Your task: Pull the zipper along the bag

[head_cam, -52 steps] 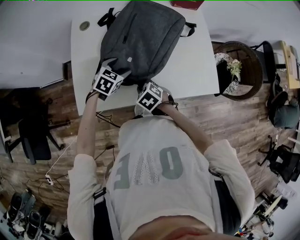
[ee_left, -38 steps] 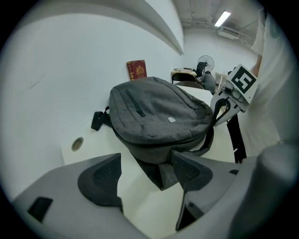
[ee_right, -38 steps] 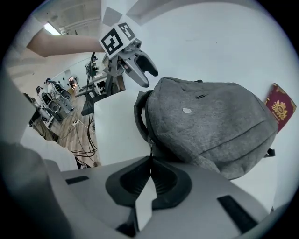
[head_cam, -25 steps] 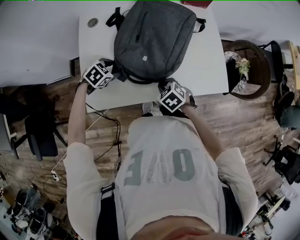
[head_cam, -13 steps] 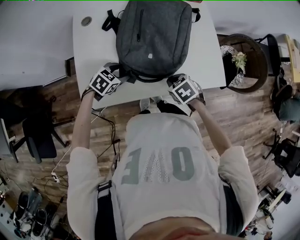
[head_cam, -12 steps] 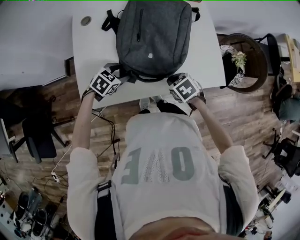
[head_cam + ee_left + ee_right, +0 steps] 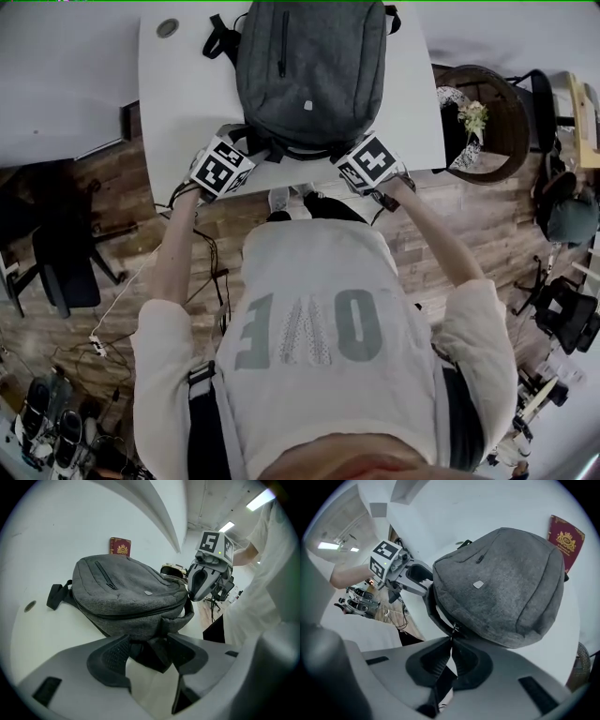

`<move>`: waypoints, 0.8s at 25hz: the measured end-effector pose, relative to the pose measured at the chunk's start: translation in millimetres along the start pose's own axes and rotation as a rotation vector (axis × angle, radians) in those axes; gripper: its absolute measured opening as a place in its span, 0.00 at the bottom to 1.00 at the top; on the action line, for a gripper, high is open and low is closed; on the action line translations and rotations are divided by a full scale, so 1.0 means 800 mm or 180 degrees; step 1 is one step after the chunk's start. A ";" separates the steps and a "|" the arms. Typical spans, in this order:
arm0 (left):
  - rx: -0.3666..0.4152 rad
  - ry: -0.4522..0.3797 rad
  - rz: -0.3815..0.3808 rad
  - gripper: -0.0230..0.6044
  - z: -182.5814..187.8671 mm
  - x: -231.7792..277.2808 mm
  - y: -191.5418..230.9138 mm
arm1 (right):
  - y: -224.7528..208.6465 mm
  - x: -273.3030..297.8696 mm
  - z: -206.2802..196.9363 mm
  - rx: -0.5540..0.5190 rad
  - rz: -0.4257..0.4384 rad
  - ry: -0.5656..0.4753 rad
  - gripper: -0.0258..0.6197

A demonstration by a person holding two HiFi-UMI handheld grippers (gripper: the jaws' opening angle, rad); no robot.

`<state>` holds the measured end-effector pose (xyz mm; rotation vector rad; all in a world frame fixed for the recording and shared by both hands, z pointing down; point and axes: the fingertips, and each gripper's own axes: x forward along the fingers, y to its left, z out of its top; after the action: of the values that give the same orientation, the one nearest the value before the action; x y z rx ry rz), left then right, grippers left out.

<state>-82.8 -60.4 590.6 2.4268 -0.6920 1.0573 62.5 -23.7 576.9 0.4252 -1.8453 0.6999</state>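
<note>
Bench [image 7: 187,103], white, one: upper centre of the head view.
Bag [image 7: 309,66], grey, one: lies flat on the bench, one end at the near edge.
Red booklet [image 7: 565,541], one: partly behind the bag's far end, upper right of the right gripper view.
Round grommet [image 7: 168,28], one: bench's upper left corner.
Grippers, two.
Left gripper [image 7: 150,656]: jaws have just been closing, clamped on a dark strap fold [image 7: 157,639] at the bag's near end.
Right gripper [image 7: 451,644]: jaws together on the zipper pull [image 7: 453,630].
</note>
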 end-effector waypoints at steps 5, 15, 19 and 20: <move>-0.0042 -0.0069 -0.0041 0.44 0.009 0.011 -0.022 | 0.017 0.000 0.008 0.0208 0.0340 0.0085 0.09; 0.0029 -0.0101 -0.0136 0.44 0.025 0.033 -0.056 | 0.038 0.014 0.020 0.0243 0.0491 0.0094 0.09; 0.0131 -0.0050 -0.0203 0.44 0.031 0.037 -0.062 | 0.046 0.017 0.033 0.0243 0.0502 0.0037 0.09; 0.0145 -0.0042 -0.0214 0.44 0.032 0.037 -0.064 | 0.047 0.017 0.034 0.0221 0.0486 0.0029 0.09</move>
<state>-21.5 -41.7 588.4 2.4796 -0.5924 1.0422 15.8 -11.9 572.4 0.3276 -1.8627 0.8699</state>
